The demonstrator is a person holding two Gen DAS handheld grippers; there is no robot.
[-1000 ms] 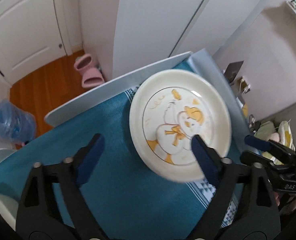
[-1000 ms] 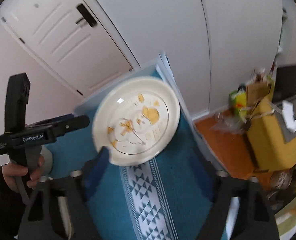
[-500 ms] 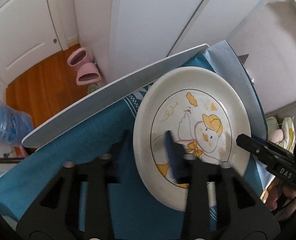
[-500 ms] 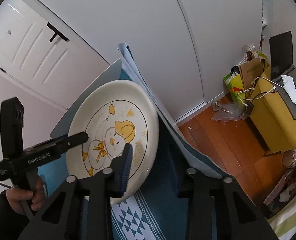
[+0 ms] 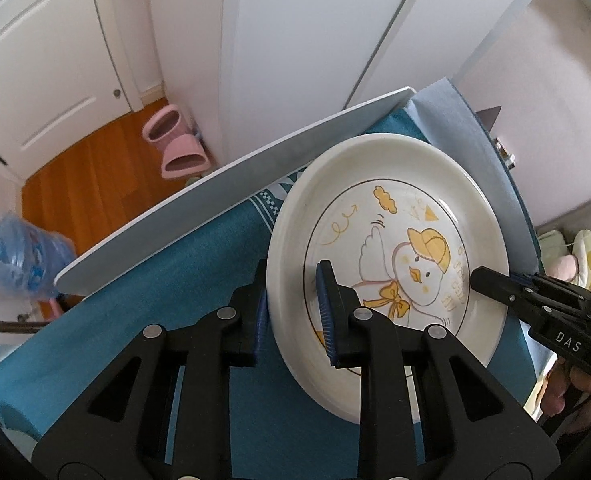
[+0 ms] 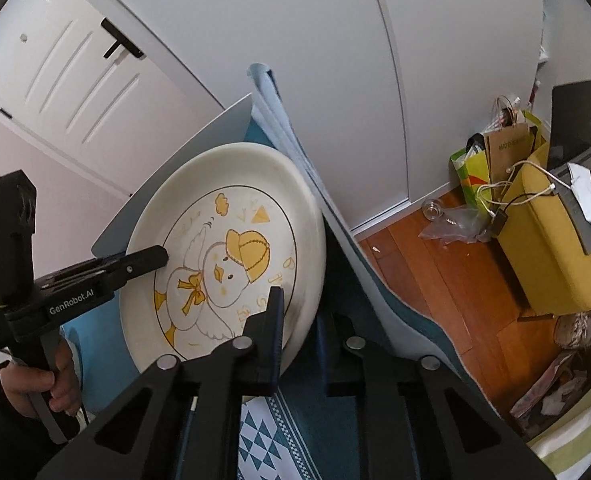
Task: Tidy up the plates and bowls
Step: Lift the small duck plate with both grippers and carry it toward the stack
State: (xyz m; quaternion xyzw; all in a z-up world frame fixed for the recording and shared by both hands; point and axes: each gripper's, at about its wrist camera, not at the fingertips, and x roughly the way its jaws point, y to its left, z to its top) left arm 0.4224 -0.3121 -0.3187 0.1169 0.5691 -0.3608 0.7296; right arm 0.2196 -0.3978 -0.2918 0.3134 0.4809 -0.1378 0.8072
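A white plate with a yellow duck drawing (image 5: 395, 240) is held tilted above the blue tablecloth (image 5: 155, 320). My left gripper (image 5: 295, 312) is shut on the plate's left rim, one finger on each face. My right gripper (image 6: 299, 328) is shut on the plate's right rim (image 6: 307, 280). The plate also shows in the right wrist view (image 6: 223, 248), with the left gripper (image 6: 135, 264) at its left edge. The right gripper (image 5: 495, 280) shows at the plate's right edge in the left wrist view.
The table's far edge (image 5: 235, 184) runs close behind the plate, with white cabinet doors (image 5: 315, 40) beyond. On the wood floor stand pink slippers (image 5: 175, 148) and a water jug (image 5: 19, 256). A yellow box (image 6: 555, 240) and paper bags (image 6: 495, 152) stand at the right.
Both grippers have closed on the plate's opposite rims. The plate has come closer and tilted up off the cloth.
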